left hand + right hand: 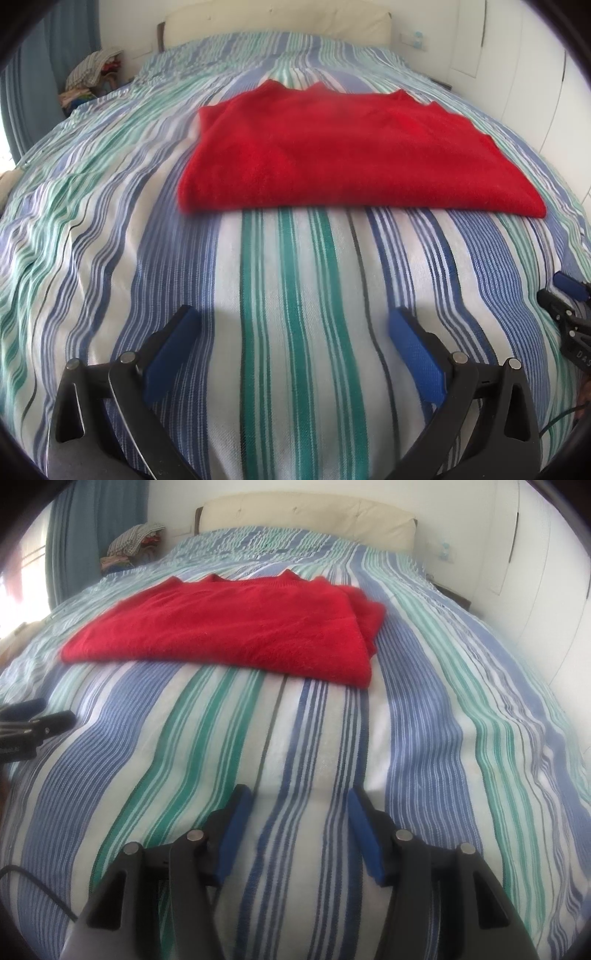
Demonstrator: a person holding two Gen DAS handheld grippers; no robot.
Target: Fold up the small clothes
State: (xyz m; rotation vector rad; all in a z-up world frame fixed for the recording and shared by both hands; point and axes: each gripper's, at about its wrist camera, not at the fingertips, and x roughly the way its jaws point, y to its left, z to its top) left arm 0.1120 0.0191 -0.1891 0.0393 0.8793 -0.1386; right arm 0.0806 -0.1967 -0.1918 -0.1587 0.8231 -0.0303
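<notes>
Both tools hang over the bedspread, neither touching cloth.

Left gripper [291, 325], black frame with blue pads: jaws spread wide, nothing between them but the blue, green and white striped bedspread [295, 295]. From its own camera the fuzzy red knitted garment [343, 155] lies at 12 o'clock, well apart from the fingertips, flat on the spread and already folded at least once into a rough rectangle, near edge straight, points of knit sticking up along the far edge. The right gripper's tip shows at 3 o'clock in this view.

Right gripper [295, 805], same build: jaws parted, narrower than the left, empty. From its camera the red garment [229, 635] sits at 11 o'clock, with loose layers bunched at its right end; the left gripper peeks in at 9 o'clock.

Judgement: between folds, tools standing off. The next move calls for both to advance to the near corners, pinch all the layers there, and carry them over evenly. The bunched right end risks slipping apart.

Far off: cream padded headboard [306, 513].
</notes>
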